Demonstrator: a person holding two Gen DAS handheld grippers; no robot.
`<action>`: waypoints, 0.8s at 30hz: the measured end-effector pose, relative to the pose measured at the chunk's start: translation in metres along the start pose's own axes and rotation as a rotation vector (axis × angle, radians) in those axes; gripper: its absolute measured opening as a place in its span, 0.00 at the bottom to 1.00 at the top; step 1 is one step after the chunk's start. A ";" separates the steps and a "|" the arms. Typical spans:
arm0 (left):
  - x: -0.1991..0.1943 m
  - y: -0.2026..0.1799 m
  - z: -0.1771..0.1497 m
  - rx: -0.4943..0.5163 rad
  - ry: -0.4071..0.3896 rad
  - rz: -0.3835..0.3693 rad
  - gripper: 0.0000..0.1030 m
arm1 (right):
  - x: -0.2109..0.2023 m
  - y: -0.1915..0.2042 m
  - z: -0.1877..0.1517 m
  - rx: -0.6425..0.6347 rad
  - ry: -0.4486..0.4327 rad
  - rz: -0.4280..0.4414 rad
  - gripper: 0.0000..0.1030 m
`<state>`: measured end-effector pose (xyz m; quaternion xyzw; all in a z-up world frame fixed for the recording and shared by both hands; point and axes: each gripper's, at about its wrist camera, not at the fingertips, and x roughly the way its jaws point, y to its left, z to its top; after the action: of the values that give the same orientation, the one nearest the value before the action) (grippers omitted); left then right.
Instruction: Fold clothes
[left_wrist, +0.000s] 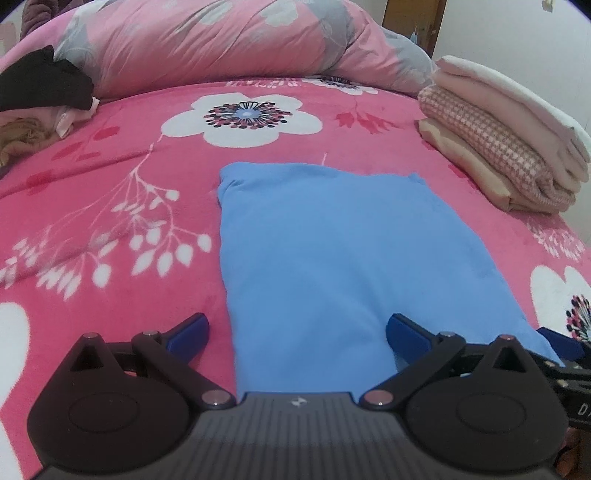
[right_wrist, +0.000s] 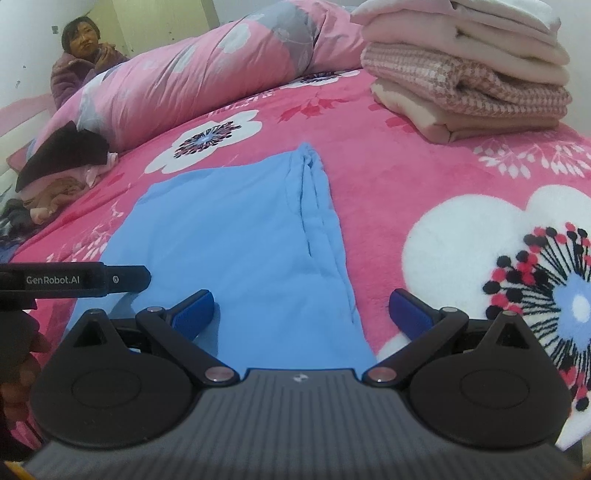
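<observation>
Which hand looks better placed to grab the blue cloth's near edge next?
Probably left. The left gripper has open jaws straddling the blue cloth's near left edge. The right gripper, also open, straddles its right edge, so it's close.

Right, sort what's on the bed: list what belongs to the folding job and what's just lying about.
Part of the job:
- blue garment, lying flat and partly folded
- left claw and right claw, both open, holding nothing
- folded stack
- unfolded clothes heap

Lying about:
- rolled floral quilt
- pink floral blanket underneath
- seated person behind
</observation>
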<state>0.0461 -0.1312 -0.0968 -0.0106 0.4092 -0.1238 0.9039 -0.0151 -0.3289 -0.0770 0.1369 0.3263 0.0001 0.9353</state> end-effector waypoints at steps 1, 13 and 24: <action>0.000 0.000 -0.001 0.005 -0.002 0.000 1.00 | 0.000 -0.001 0.000 0.004 -0.002 0.005 0.99; 0.000 -0.002 -0.002 0.013 -0.001 0.011 1.00 | -0.008 -0.036 0.005 0.245 -0.030 0.165 0.99; 0.003 -0.002 0.003 -0.005 0.028 0.027 1.00 | -0.010 -0.035 0.002 0.203 -0.040 0.176 0.99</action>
<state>0.0500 -0.1337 -0.0963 -0.0056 0.4223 -0.1107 0.8996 -0.0247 -0.3644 -0.0785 0.2588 0.2926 0.0464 0.9194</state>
